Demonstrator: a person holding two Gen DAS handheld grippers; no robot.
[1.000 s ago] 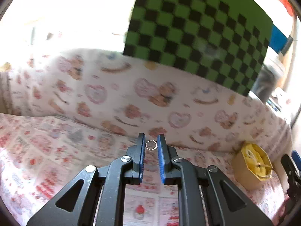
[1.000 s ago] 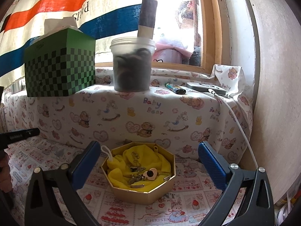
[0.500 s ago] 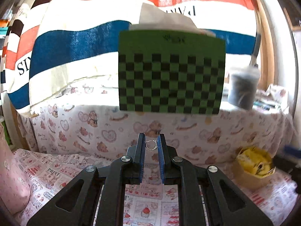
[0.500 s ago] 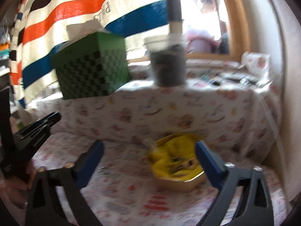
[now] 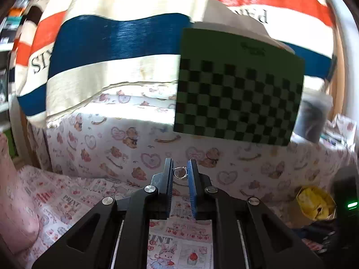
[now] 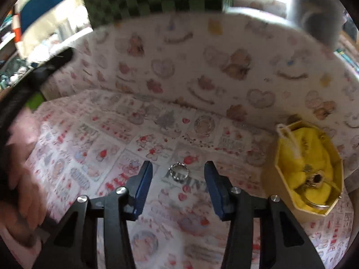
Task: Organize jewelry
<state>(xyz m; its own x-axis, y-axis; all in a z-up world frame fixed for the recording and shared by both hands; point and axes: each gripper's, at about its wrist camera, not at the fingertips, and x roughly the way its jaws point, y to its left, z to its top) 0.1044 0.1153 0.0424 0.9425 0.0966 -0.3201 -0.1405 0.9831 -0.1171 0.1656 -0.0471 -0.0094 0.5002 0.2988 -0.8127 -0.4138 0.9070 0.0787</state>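
Observation:
My left gripper point(image 5: 180, 172) is shut on a small silver ring point(image 5: 180, 172), held up in the air in front of the printed cloth. In the right wrist view, a second silver ring point(image 6: 178, 171) with a beaded edge lies flat on the patterned tablecloth. My right gripper point(image 6: 178, 170) points down at it, its jaws closing, with the ring between the blue pads point(image 6: 144, 179) and not touching them. A gold octagonal box point(image 6: 281, 157) lined with yellow cloth holds several jewelry pieces at the right; the same box point(image 5: 314, 204) shows at the lower right of the left wrist view.
A green checkered tissue box point(image 5: 237, 98) and a dark jar point(image 5: 310, 118) stand on the raised shelf draped in teddy-bear cloth point(image 6: 202, 67). A striped flag hangs behind. A person's hand point(image 6: 20, 179) holds the left gripper's handle at the left. A pink cushion point(image 5: 13, 201) lies far left.
My right gripper swung left away from the gold box, tilted down over the ring on the cloth, and narrowed its jaws. My left gripper rose and turned with its ring still held.

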